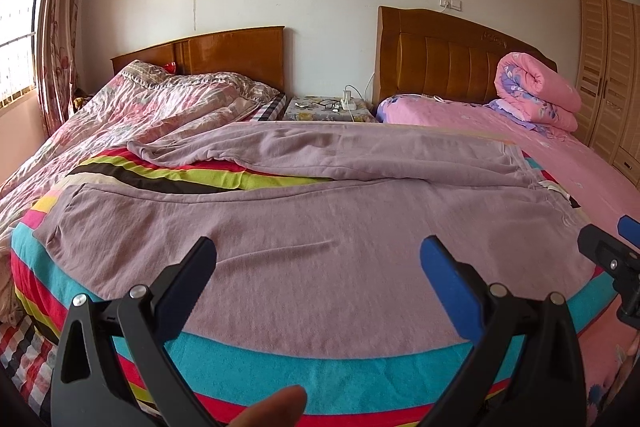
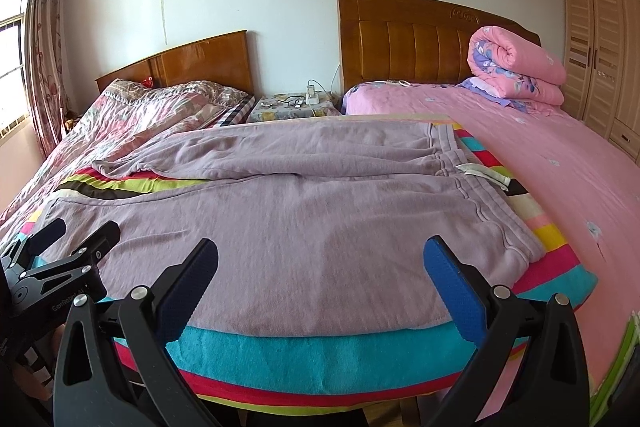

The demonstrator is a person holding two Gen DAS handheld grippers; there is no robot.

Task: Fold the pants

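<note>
Pants — one pair, flat on striped blanket — two grippers, left gripper, right gripper, wide open, empty.

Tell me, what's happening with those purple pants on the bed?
A person is holding two grippers and getting ready to fold the pants. The pants lie spread flat on a striped blanket, waistband to the right, legs to the left. The left gripper and right gripper both hover open over the near edge. Neither is touching the pants, so no fold is made so far.

Mauve sweatpants spread flat, unfolded, waistband right, on striped blanket
</note>
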